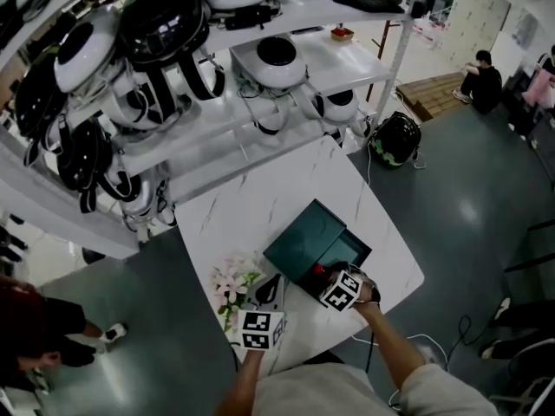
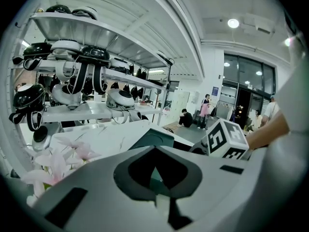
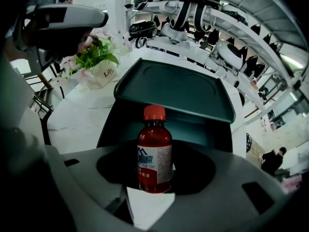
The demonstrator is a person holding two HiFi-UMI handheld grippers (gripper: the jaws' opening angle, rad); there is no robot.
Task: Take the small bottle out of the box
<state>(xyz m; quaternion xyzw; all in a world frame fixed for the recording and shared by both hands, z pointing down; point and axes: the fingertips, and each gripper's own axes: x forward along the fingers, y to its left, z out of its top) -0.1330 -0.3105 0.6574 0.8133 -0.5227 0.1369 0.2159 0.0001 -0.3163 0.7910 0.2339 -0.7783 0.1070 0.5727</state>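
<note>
A small red bottle [image 3: 154, 153] with a red cap and a white label stands upright between the jaws of my right gripper [image 3: 154, 180]. The jaws are shut on its lower body, just in front of the dark green box [image 3: 174, 93], whose lid is raised. From the head view, the right gripper [image 1: 326, 277] sits at the near edge of the box [image 1: 305, 237], with the bottle's red cap [image 1: 319, 269] showing. My left gripper [image 1: 270, 289] is left of the box near the flowers. Its jaws [image 2: 159, 195] meet with nothing between them.
A pot of pink flowers [image 1: 232, 284] stands on the white marble table [image 1: 260, 193], left of the box. Shelves loaded with helmets [image 1: 165, 24] rise behind the table. People sit on the floor far right [image 1: 481, 76]. A black bag [image 1: 396, 139] lies by the shelf leg.
</note>
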